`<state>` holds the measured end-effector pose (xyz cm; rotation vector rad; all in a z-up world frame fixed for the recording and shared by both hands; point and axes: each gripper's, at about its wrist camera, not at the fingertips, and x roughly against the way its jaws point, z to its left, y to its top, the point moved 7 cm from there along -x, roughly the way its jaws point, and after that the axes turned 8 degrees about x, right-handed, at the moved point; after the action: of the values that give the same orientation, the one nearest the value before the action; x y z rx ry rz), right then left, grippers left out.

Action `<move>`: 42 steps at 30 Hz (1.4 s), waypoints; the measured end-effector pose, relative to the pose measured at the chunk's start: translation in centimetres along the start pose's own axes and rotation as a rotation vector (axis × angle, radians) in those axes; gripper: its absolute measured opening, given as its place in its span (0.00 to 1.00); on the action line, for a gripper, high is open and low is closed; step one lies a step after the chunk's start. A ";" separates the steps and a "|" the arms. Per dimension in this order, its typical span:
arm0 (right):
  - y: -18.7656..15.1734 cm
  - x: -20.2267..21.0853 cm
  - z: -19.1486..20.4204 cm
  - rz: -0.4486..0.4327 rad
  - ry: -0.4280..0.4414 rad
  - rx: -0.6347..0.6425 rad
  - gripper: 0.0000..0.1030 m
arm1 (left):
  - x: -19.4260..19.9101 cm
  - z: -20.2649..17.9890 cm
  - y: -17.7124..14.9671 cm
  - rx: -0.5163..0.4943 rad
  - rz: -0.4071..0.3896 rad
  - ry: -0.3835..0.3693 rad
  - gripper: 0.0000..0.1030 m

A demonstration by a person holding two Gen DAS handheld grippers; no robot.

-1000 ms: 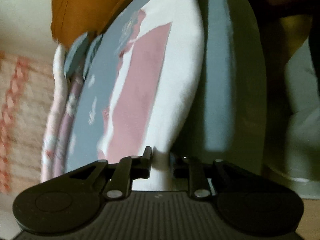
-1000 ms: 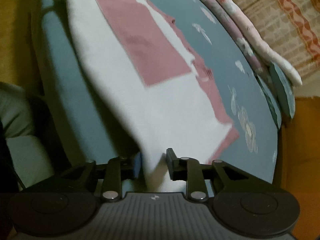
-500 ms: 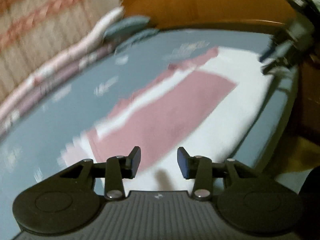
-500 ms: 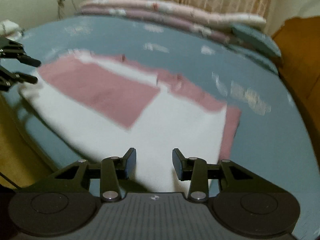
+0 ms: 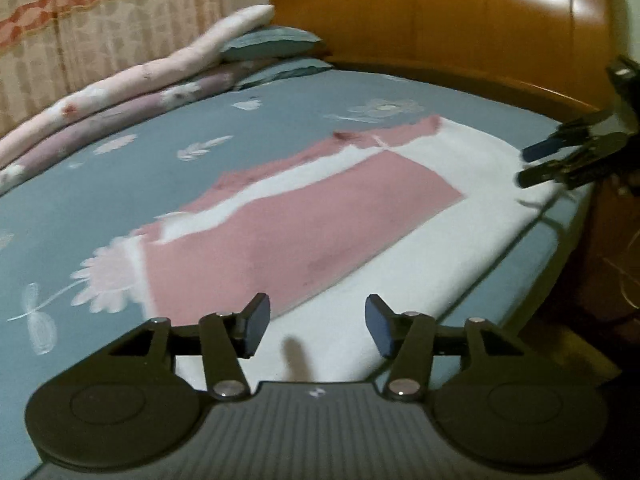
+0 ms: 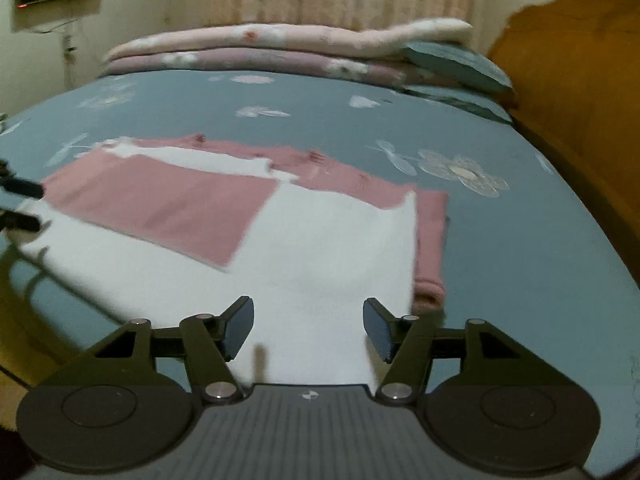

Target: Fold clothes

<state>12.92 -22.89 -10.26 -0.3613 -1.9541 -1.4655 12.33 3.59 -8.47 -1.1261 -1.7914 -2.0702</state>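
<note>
Garment (image 5: 320,236) first: I see a pink-and-white piece of clothing lying flat on the blue flowered bedsheet (image 5: 120,184), partly folded, with a pink panel laid over the white and its near white edge running along the bed's front side. My left gripper (image 5: 316,328) hangs just above that white edge at six o'clock in its own view; its jaws are spreading and nothing sits between the pads, only white cloth below them. My right gripper (image 6: 308,328) does the same at six o'clock in its view, jaws widening, empty, over the white part near the garment's folded pink corner (image 6: 430,248). From the left camera I catch the right gripper's fingers (image 5: 560,160) at three o'clock over the bed's edge. At twelve o'clock in the right view a stack of folded quilts (image 6: 260,48) lies along the far side, with a blue pillow (image 6: 456,64) at one o'clock against the wooden headboard (image 6: 580,60). A patterned curtain (image 5: 100,20) hangs behind at eleven o'clock in the left view. I find no box or basket holding anything.
</note>
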 end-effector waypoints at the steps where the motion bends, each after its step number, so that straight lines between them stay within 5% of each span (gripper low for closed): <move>1: -0.5 -0.3 -0.3 0.012 0.007 -0.023 0.64 | -0.3 -0.1 -0.7 0.016 0.022 0.000 0.53; 4: -1.2 -0.2 -0.5 0.013 0.032 -0.049 0.67 | -0.5 0.9 -1.8 0.134 0.045 -0.032 0.55; 9: 2.2 0.3 -1.2 -0.067 0.017 -0.046 0.75 | 0.8 2.1 2.6 0.088 -0.038 -0.002 0.63; 14: 5.8 -2.0 -2.1 -0.131 0.022 -0.061 0.79 | -1.8 3.1 6.8 0.146 -0.111 -0.091 0.66; 18: 6.4 -5.2 -2.1 -0.093 0.039 -0.073 0.79 | -5.8 3.1 6.9 0.204 -0.060 -0.153 0.66; 27: 6.4 -10.3 -4.6 -0.002 0.064 -0.142 0.82 | -11.1 6.0 7.8 0.255 0.014 -0.089 0.68; 33: 8.4 -10.5 -4.7 0.047 0.064 -0.101 0.83 | -10.2 5.8 9.9 0.207 0.043 -0.043 0.68; 39: 9.1 -10.3 -1.6 0.104 0.181 -0.054 0.83 | -9.0 3.1 10.0 0.223 0.112 -0.228 0.73; 42: 8.8 -11.9 -0.1 0.128 0.165 0.004 0.90 | -11.2 2.7 8.6 0.226 0.159 -0.225 0.73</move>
<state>26.84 -18.09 -11.43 -0.3457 -1.7704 -1.3658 26.31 0.15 -9.02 -1.4270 -1.9042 -1.6606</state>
